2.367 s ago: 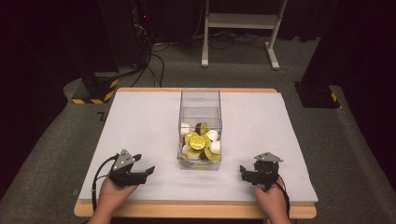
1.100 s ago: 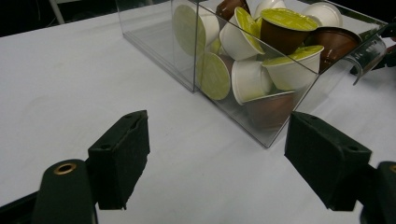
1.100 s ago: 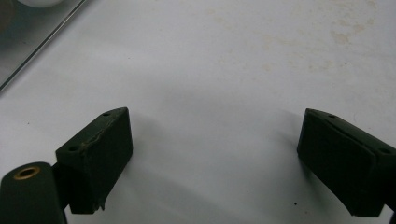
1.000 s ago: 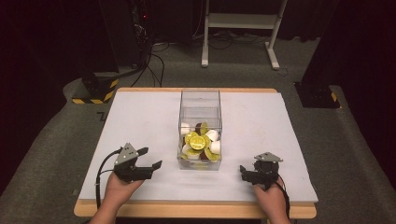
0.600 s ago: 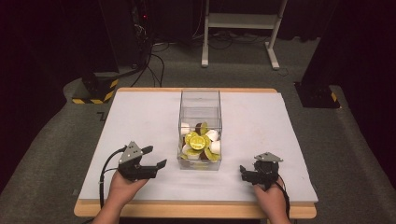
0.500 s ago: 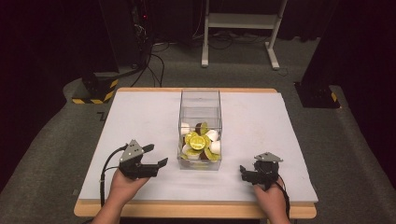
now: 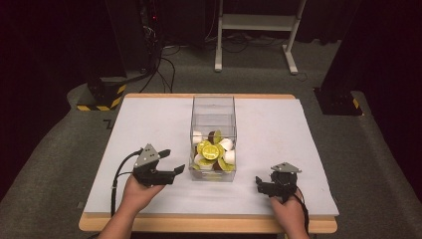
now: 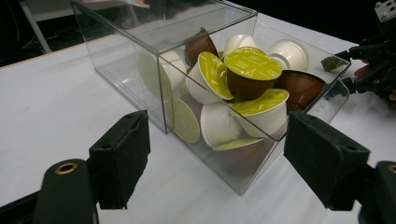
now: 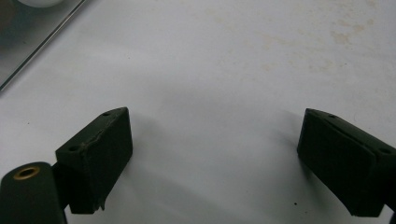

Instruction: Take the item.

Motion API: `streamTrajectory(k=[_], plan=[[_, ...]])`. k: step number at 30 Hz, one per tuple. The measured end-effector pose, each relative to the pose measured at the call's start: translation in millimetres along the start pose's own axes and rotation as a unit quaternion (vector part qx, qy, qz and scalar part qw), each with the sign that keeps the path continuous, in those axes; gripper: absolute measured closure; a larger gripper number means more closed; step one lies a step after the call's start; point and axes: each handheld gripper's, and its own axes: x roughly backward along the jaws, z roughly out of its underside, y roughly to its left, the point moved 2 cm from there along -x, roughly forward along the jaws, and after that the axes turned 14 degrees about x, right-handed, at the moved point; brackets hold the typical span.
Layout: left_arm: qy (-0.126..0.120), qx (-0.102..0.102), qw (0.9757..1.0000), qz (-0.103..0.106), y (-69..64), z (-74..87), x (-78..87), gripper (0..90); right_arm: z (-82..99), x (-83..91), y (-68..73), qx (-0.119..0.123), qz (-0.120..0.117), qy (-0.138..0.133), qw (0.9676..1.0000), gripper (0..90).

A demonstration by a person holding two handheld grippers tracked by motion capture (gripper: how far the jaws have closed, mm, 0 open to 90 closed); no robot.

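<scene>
Since the earlier high-view frame: left tongs (image 7: 175,170) lifted off the white surface (image 7: 149,124) and carried rightward, now hovering just beside the near-left corner of the clear rectangular plastic box (image 7: 213,104). Right tongs (image 7: 259,183) unmoved, resting at the near right of the surface, well apart from the box. Both pairs spread wide, pinching nothing; in the right gripper view, bare surface between the pads.

Box at mid-surface, long axis running near to far. Coffee capsules (image 8: 243,74) piled at its near end: white and brown cups with lime-green foil lids, heaped at all angles. Far half of the box clear.

Progress, judged from this: barely begun. No capsule lifted out, none on the surface, box not yet gripped. Left: closing the gap, taking hold of the box or a capsule, then all the handling.
</scene>
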Motion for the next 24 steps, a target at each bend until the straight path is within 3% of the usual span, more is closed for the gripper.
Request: streamTrajectory(k=[1,24], plan=[[0.005,-0.007,1.0,0.001,-0.9,-0.8,-2.1,23.0,0.0,-0.1,-0.1,0.0,0.0,0.0,1.0,10.1],[0.005,0.0,0.9997,0.022,-15.6,-1.7,-23.4,23.3,0.1,-0.1,0.2,0.0,0.001,-0.001,1.0,10.1]])
